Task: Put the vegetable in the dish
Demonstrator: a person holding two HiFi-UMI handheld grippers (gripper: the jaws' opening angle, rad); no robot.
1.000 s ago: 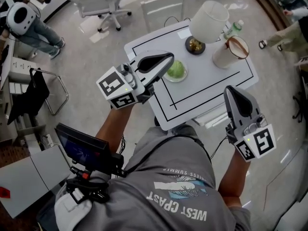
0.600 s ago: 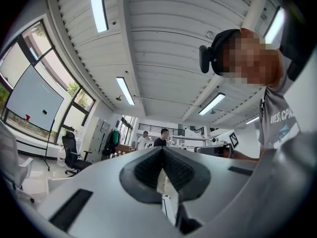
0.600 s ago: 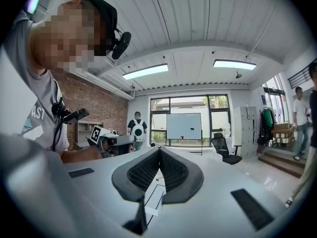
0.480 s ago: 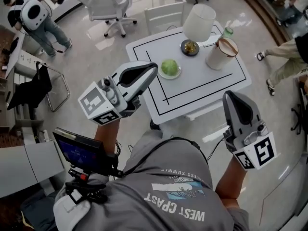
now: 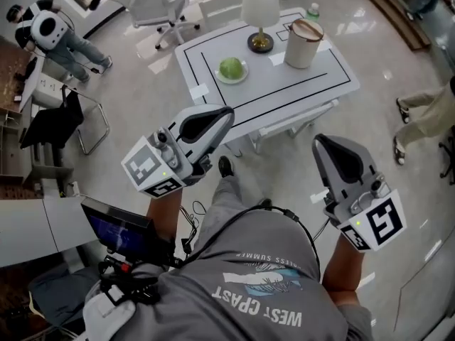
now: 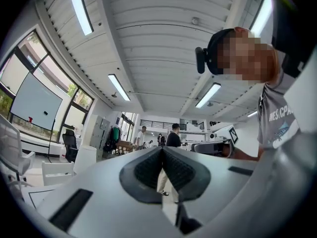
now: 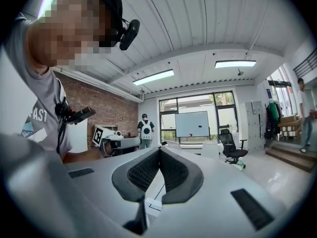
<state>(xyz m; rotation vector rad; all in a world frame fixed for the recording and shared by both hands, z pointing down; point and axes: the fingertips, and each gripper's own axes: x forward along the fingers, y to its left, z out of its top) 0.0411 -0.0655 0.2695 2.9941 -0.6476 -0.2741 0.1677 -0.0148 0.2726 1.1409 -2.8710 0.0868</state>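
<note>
A green leafy vegetable lies in a small white dish on the white table, far up in the head view. Both grippers are held well short of the table, over the floor. My left gripper points toward the table's near left corner; its jaws meet with nothing between them. My right gripper hangs at the lower right, also shut and empty. Neither gripper touches the vegetable or the dish.
On the table stand a white lamp, a tan lidded container and a bottle. White chairs stand behind it and a black chair at left. People stand at the far left and right edge.
Both grippers have drawn back from the table, which now sits farther away at the top of the head view. The vegetable stays in the dish.
</note>
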